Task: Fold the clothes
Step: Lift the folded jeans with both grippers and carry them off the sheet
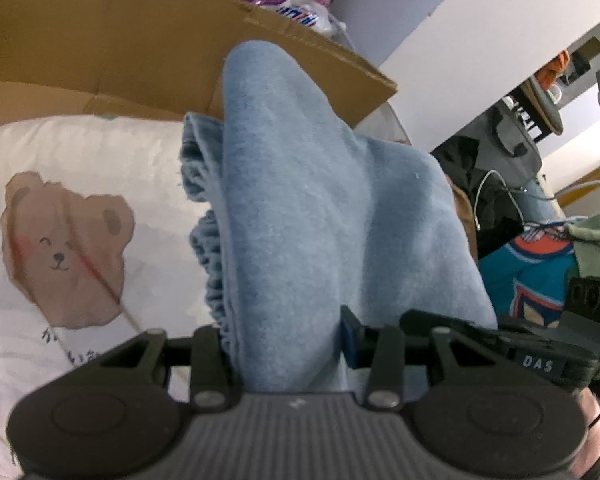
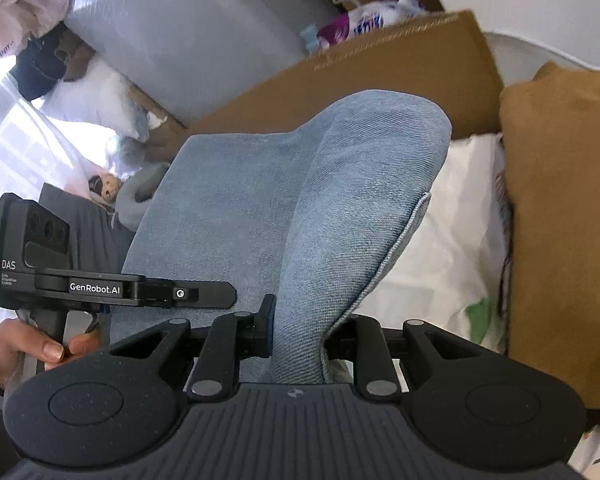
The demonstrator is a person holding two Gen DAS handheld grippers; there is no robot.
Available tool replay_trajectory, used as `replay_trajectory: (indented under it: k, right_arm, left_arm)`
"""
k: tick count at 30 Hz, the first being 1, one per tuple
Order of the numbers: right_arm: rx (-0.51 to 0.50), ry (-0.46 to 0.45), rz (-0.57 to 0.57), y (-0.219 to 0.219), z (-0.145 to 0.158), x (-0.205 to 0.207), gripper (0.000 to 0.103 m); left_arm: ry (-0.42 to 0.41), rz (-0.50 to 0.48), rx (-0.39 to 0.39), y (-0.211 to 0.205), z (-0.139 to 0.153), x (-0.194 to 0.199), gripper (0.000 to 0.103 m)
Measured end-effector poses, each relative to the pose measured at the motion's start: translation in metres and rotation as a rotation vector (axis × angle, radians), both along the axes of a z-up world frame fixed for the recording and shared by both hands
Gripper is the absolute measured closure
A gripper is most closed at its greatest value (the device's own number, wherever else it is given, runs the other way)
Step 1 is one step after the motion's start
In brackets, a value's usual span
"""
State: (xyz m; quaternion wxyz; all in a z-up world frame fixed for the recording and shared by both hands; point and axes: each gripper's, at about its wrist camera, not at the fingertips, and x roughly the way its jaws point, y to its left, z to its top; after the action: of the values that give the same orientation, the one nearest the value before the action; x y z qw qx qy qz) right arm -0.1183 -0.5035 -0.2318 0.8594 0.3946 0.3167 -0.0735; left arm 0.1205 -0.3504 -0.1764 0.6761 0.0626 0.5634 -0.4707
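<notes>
Both grippers clamp the blue garment (image 1: 300, 200): left gripper (image 1: 288, 344) shut on one part, right gripper (image 2: 300, 340) shut on another just beside it. The cloth hangs lifted above the white bear-print sheet (image 1: 80, 160), w/ cardboard box (image 1: 100, 40) behind, prob. so it drapes straight for a fold.

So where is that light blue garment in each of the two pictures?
Left wrist view: the light blue garment fills the centre, rising from the left claw, which is shut on it, above the white bear-print cloth.
Right wrist view: it fills the centre again, pinched in the right claw, with the other hand-held claw at left.
Shared landmark: the cardboard box behind the garment.
</notes>
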Motion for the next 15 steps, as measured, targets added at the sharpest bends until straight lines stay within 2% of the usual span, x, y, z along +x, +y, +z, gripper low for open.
replay_trajectory:
  k: [15]
  right_arm:
    - [-0.046, -0.001, -0.038, -0.066, 0.016, -0.035, 0.083]
  left_arm:
    - [0.004, 0.048, -0.054, -0.057, 0.000, -0.028, 0.060]
